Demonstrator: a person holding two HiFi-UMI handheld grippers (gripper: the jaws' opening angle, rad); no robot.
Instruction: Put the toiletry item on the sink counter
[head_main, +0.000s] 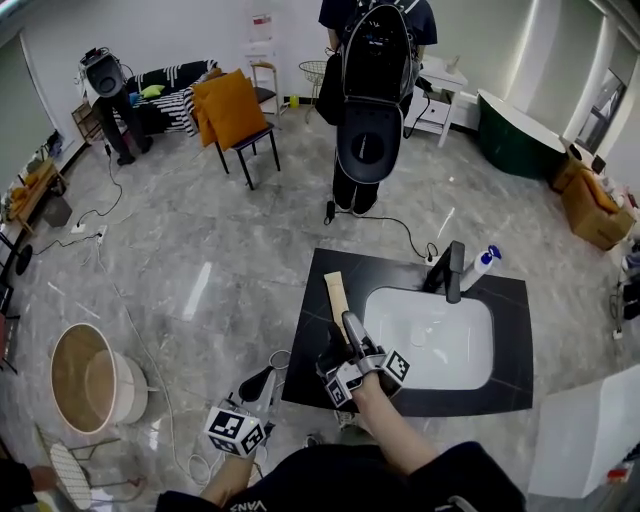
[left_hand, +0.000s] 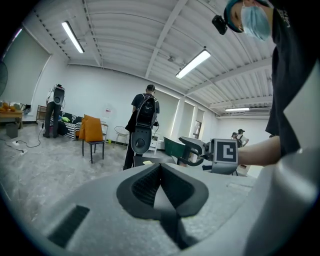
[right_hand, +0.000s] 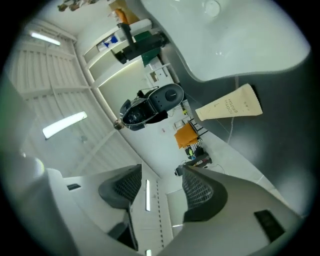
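Observation:
A beige toiletry tube (head_main: 335, 295) lies flat on the black sink counter (head_main: 510, 300), left of the white basin (head_main: 470, 350). My right gripper (head_main: 341, 335) hovers just in front of the tube, apart from it and over the counter's left part. Its jaws stand open with nothing between them. In the right gripper view, which is rolled over, the tube (right_hand: 230, 106) lies beyond the open gripper (right_hand: 160, 187). My left gripper (head_main: 258, 385) is lower left, off the counter's front corner. Its pads meet in the left gripper view (left_hand: 161, 187) and hold nothing.
A black faucet (head_main: 452, 268) and a white pump bottle (head_main: 484, 262) stand at the counter's back. A person with a dark backpack (head_main: 372, 100) stands beyond on the marble floor. An orange-cushioned chair (head_main: 235, 115), a wooden tub (head_main: 90, 378) and a green bathtub (head_main: 520, 135) surround the area.

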